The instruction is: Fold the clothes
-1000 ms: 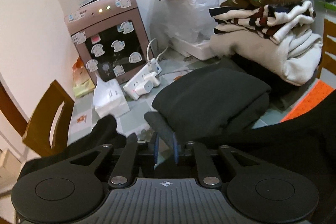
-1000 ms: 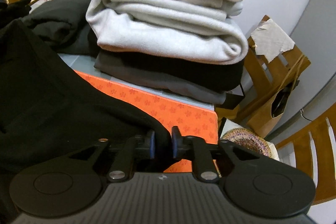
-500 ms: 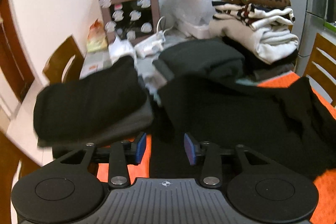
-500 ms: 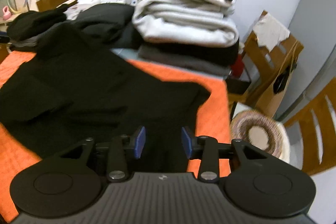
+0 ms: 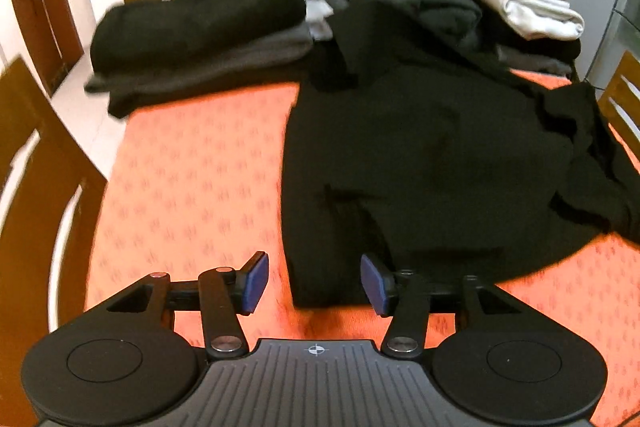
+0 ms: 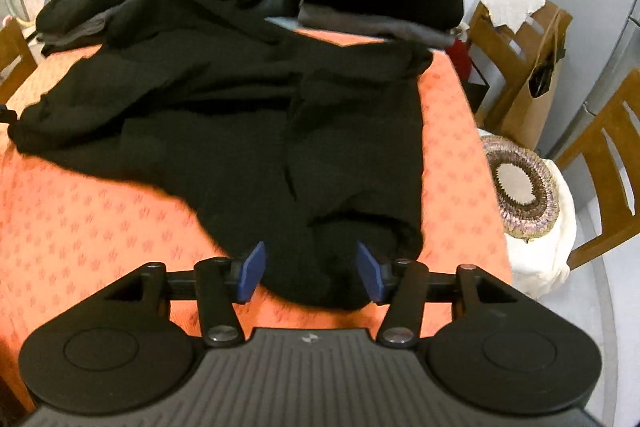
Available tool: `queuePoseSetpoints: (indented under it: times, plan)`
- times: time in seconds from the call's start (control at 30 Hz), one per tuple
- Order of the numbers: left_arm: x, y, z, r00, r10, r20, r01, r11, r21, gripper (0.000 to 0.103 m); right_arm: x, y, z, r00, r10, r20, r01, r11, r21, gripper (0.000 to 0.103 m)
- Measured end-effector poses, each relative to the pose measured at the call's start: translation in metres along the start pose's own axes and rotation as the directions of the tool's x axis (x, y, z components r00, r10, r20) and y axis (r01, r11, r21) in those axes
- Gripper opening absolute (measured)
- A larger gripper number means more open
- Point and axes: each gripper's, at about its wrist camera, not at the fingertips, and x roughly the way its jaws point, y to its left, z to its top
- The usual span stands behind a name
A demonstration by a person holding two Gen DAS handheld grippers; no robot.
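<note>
Both tools, left tool (image 5: 314, 281) and right tool (image 6: 308, 271), have just been opening and stand apart, gripping nothing. The black garment (image 5: 420, 155) lies spread on the orange table (image 5: 192, 179); we should pinch its near corners evenly, then fold.

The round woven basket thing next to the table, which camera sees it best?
The right wrist view: the woven basket sits whole and unblocked beside the orange tablecloth. The left wrist view does not show it at all.

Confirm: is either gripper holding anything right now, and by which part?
Nothing is held. The left gripper and right gripper have just been opening; their blue pads stand apart above the near hem of the black fabric garment, spread on the orange patterned tablecloth.
</note>
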Motion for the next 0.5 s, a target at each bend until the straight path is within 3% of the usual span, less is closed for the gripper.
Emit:
queuePoseSetpoints:
  times: [0.17, 0.27, 0.3, 0.33, 0.37, 0.5]
  plan:
    - [0.010, -0.002, -0.009, 1.000, -0.017, -0.011, 0.016, 1.000, -0.019, 0.053, 0.013, 0.017, -0.007, 1.000, -0.001, -0.011, 0.000, 0.997, -0.083, 0.068]
    - [0.015, -0.002, -0.011, 1.000, -0.027, -0.008, 0.026, 0.999, -0.042, 0.048, 0.023, 0.022, -0.007, 1.000, -0.014, -0.024, 0.011, 0.994, -0.113, 0.065]
    - [0.015, -0.002, -0.012, 1.000, -0.011, 0.006, 0.011, 0.999, -0.042, 0.042, 0.025, 0.022, -0.005, 0.999, -0.016, -0.028, 0.013, 0.994, -0.112, 0.059]
    - [0.014, -0.003, -0.013, 1.000, 0.004, 0.020, -0.003, 0.999, -0.041, 0.023, 0.027, 0.021, -0.004, 0.999, -0.019, -0.032, 0.016, 0.994, -0.111, 0.033]
    - [0.011, -0.004, -0.012, 0.999, 0.014, 0.032, -0.012, 0.999, -0.035, 0.012, 0.028, 0.021, -0.003, 0.999, -0.022, -0.036, 0.018, 0.994, -0.110, 0.020]
    - [-0.012, -0.008, -0.007, 0.993, 0.050, 0.111, -0.046, 0.998, -0.037, 0.009, 0.023, 0.023, 0.003, 0.998, -0.058, -0.020, 0.055, 0.991, -0.125, 0.012]
